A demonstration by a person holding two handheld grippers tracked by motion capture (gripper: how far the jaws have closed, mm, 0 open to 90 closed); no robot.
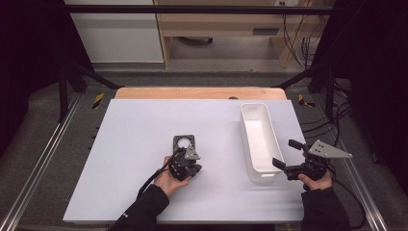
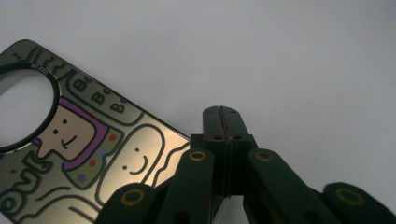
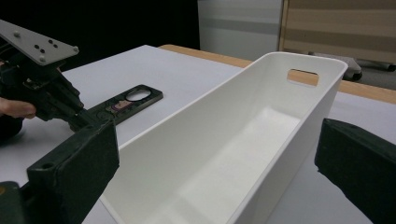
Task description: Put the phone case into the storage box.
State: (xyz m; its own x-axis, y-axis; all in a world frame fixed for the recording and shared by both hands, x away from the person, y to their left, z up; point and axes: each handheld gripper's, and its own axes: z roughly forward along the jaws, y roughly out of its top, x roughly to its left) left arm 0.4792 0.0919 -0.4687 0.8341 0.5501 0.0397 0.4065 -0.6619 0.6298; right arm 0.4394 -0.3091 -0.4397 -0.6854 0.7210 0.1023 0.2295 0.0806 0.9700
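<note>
At centre of the pale tabletop (image 1: 144,125): left hand-held gripper (image 1: 185,161), jaws pressed together, nothing between — flat dark cartoon-printed tag with round hole (image 1: 184,143) lying just beside its tip. Right hand-held gripper (image 1: 288,156), jaws spread, facing the empty long white plastic bin (image 1: 260,144).

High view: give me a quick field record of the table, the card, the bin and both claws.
table: white top
card: dark cartoon-printed card with a round hole, lying flat left of the bin
bin: white oblong bin, nothing inside
left claw: jaws shut together, tip beside the card's edge; whether it touches, unclear
right claw: jaws wide open, at the bin's near end
</note>
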